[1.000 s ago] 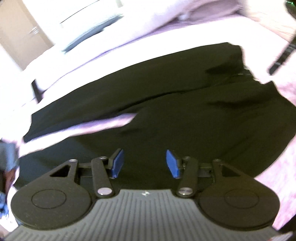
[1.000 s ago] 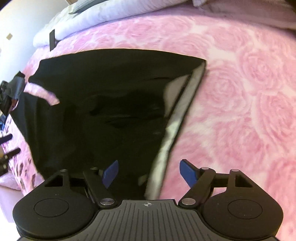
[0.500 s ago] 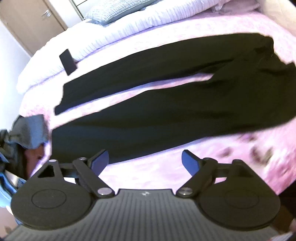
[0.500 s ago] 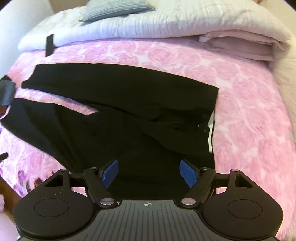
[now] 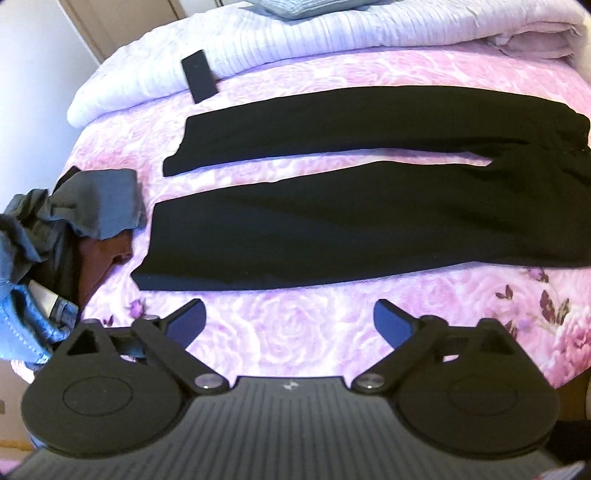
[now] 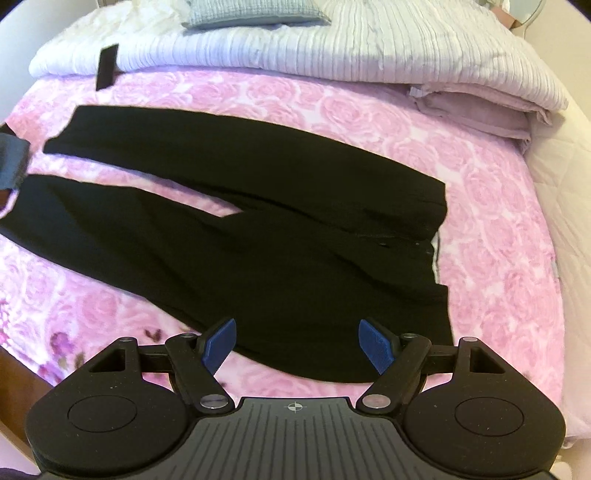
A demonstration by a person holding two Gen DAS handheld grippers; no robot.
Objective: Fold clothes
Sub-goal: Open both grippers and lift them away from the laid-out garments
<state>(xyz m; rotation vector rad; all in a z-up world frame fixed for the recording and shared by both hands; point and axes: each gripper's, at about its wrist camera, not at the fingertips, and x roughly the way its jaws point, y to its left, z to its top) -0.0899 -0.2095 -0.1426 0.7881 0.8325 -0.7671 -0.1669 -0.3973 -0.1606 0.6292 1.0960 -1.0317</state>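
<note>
Bed with pink rose-print cover (image 5: 295, 347) — fills both views, edge to edge.

White ribbed duvet (image 6: 332, 55), rolled along the far side; a grey-blue pillow (image 6: 251, 14) on top, a folded dusty-pink blanket (image 6: 472, 110) at its right end.

Black trousers (image 5: 332, 236) (image 6: 295, 236), spread flat across the cover, legs parted with a strip of pink between them, hems toward the left, waistband toward the right.

Heap of other garments (image 5: 55, 229) at the left edge of the bed, near the hems: grey cloth over denim and something dark red.

Small black rectangular object (image 5: 198, 75), lying against the duvet.

Left gripper (image 5: 288, 323), held level above bare cover just short of the nearer trouser leg; blue-padded fingers (image 5: 391, 321) spread wide, holding nothing.

Right gripper (image 6: 297, 345), poised over the near edge of the trousers by the waist end; fingers (image 6: 221, 343) likewise parted, nothing between them — no cloth pinched.
</note>
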